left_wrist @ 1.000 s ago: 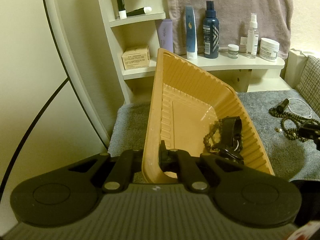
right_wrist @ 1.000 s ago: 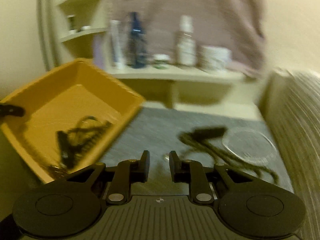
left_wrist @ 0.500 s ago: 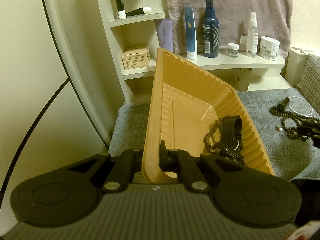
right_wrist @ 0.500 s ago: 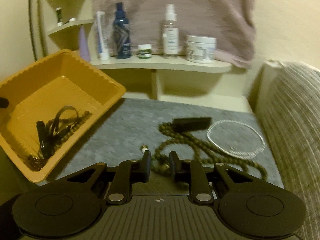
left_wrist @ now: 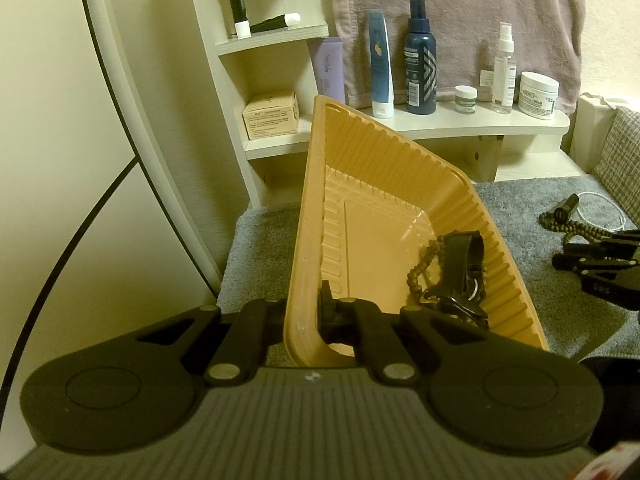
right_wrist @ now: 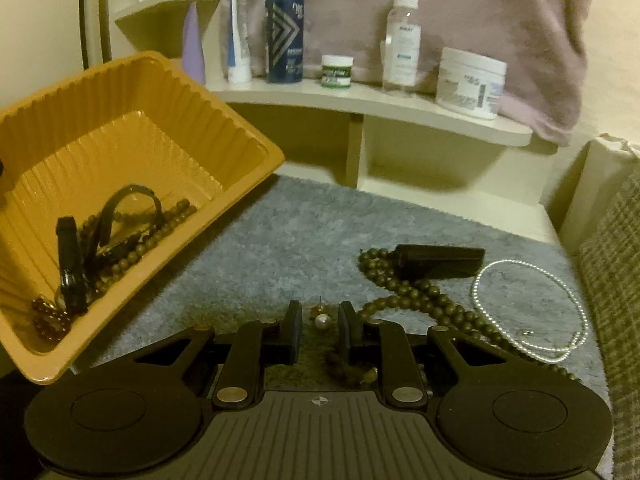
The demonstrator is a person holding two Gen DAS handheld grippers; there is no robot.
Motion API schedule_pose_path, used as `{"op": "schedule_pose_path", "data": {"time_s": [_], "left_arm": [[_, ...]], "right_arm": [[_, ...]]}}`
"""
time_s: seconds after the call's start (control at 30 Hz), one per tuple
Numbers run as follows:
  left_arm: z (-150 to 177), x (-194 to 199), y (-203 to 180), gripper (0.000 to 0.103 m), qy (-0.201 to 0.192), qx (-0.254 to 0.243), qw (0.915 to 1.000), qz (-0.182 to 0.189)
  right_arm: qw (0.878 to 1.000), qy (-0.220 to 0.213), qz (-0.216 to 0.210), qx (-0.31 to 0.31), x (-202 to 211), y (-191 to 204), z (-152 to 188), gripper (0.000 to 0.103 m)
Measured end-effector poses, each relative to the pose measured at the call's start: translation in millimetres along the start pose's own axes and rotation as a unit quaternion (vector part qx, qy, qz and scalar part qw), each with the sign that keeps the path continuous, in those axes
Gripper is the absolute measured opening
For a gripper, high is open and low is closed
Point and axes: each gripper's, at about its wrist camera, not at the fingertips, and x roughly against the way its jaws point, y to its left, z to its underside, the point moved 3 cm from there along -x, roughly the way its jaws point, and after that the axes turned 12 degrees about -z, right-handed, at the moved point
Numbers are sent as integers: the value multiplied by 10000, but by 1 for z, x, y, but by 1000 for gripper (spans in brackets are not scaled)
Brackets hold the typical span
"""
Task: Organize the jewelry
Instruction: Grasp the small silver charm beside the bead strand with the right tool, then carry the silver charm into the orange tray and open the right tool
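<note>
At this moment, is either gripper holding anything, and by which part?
The left gripper is shut on the orange tray, pinching its near rim wall. The right gripper holds nothing: its jaws stand apart around a small pearl earring on the grey mat.

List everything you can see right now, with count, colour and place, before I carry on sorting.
tray: one, orange, tilted at left, rim clamped
jewelry pile: black strap, dark beads, in the tray
bead necklace: one, olive, on the grey mat
black case: one, on the mat by the beads
pearl strand: one, white, right side of the mat
pearl earring: one, white with gold, on the mat
bottles, tubes and jars: several, on the cream shelf
towel: one, mauve, behind the shelf
left tongs: shut on the tray rim
right tongs: open, straddling the earring
</note>
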Motion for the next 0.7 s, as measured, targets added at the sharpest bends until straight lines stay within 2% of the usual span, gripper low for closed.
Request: {"op": "schedule_pose_path", "data": {"time_s": [0.1, 0.13, 0.17, 0.37, 0.43, 0.57, 0.7], "left_arm": [[0, 0, 0, 5, -2, 1, 10000, 1], [0, 0, 0, 5, -2, -1, 10000, 0], [0, 0, 0, 5, 0, 2, 10000, -3], [0, 0, 1, 5, 0, 1, 10000, -5], [0, 0, 1, 5, 0, 0, 10000, -8], [0, 0, 1, 5, 1, 3, 10000, -6], [0, 0, 1, 5, -1, 4, 10000, -7]], "right_arm": [[10000, 5, 28, 28, -2, 2, 1, 19], [10000, 8, 9, 44, -3, 3, 1, 10], [10000, -10, 12, 51, -2, 4, 1, 8], [9992, -361, -111, 123, 18, 19, -11, 8], [9980, -548, -305, 92, 29, 29, -20, 8], [9911, -851, -1027, 6, 50, 61, -36, 8], [9837, -789, -1605, 189, 50, 95, -41, 8]]}}
